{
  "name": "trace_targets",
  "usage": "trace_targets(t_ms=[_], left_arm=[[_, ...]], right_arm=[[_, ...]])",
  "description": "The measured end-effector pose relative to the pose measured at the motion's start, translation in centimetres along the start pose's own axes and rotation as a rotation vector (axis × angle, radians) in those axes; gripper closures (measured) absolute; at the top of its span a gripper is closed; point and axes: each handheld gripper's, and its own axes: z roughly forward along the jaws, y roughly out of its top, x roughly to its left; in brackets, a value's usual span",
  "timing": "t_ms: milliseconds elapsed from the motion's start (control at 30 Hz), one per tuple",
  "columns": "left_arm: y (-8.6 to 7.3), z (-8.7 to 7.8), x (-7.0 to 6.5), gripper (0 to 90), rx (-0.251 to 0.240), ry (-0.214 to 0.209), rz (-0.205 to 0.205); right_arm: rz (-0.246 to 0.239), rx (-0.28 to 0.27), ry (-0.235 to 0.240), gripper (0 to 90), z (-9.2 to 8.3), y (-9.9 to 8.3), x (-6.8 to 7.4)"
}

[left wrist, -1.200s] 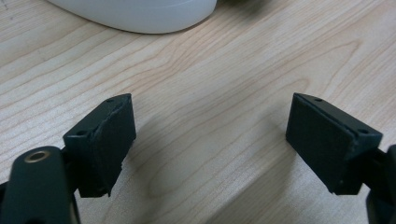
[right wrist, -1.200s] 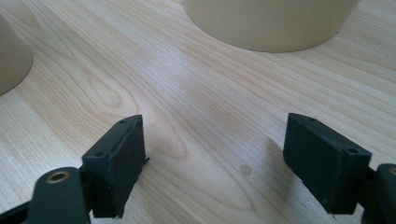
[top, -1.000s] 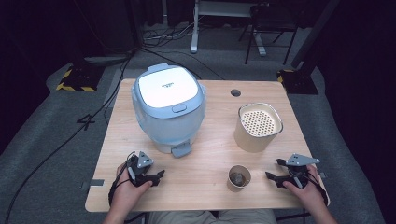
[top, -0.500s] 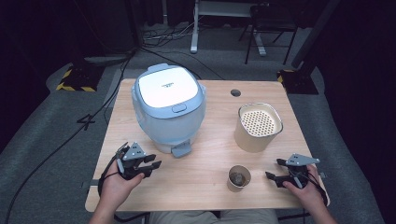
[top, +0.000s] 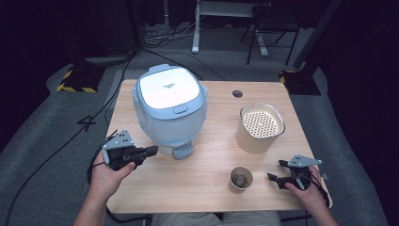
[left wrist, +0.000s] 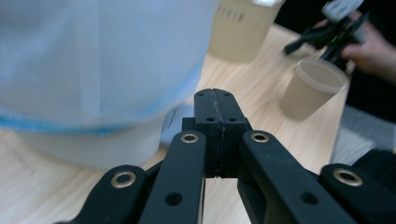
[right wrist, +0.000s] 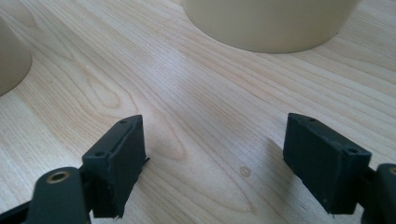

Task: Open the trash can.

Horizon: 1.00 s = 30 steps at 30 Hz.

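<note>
From above, the wooden worktop (top: 207, 188) carries a pale blue rice cooker (top: 170, 109) with its lid down, standing toward the far left corner. A cream container (top: 259, 128) with a perforated insert sits toward the right edge, and a small paper cup (top: 241, 179) stands near the front edge, between the two hands.

The left tongs (top: 151, 150) are over the front left part of the worktop, pointing at the cooker's base and just beside it. The left gripper view settles their state: both jaws are pressed flat together with nothing between them, tips (left wrist: 215, 100) low against the cooker's white-and-blue wall (left wrist: 93, 60). That view also catches the cup (left wrist: 314, 88) and the other hand (left wrist: 369, 44) beyond it.

The right tongs (top: 276, 171) rest near the front right corner, just beside the cup. Their own camera shows them spread wide (right wrist: 215, 154) above bare wood grain (right wrist: 196, 84), empty, with the container's base (right wrist: 271, 23) ahead and the cup's side (right wrist: 11, 56) at the left.
</note>
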Motion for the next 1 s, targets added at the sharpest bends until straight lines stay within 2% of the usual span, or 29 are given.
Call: trace_targets(t_ms=[167, 200, 233, 367, 400, 533, 600, 833, 933, 1000], left_arm=[[2.1, -0.4, -0.2, 90.0, -0.055, -0.049, -0.008], [3.0, -0.5, -0.3, 90.0, -0.091, -0.063, -0.009], [3.0, -0.5, -0.3, 90.0, -0.091, -0.063, -0.009], [4.9, -0.6, -0.3, 90.0, -0.155, -0.066, 0.026], [5.7, -0.5, -0.2, 90.0, -0.173, -0.078, 0.033], [6.9, -0.4, -0.2, 90.0, -0.184, -0.084, 0.045], [7.6, -0.3, 0.0, 89.6, -0.182, -0.059, 0.047], [9.5, 0.7, 0.0, 89.5, -0.19, -0.017, 0.071], [10.3, 1.5, -0.2, 89.5, -0.175, -0.016, 0.084], [10.9, 2.2, -0.3, 88.4, -0.152, 0.002, 0.099]], right_arm=[[0.0, 0.0, 0.0, 21.4, 0.0, 0.0, 0.0], [0.0, 0.0, 0.0, 21.4, 0.0, 0.0, 0.0], [0.0, 0.0, 0.0, 21.4, 0.0, 0.0, 0.0], [0.0, 0.0, 0.0, 21.4, 0.0, 0.0, 0.0], [0.0, 0.0, 0.0, 21.4, 0.0, 0.0, 0.0], [0.0, 0.0, 0.0, 21.4, 0.0, 0.0, 0.0], [0.0, 0.0, 0.0, 21.4, 0.0, 0.0, 0.0], [0.0, 0.0, 0.0, 21.4, 0.0, 0.0, 0.0], [0.0, 0.0, 0.0, 21.4, 0.0, 0.0, 0.0], [0.0, 0.0, 0.0, 21.4, 0.0, 0.0, 0.0]])
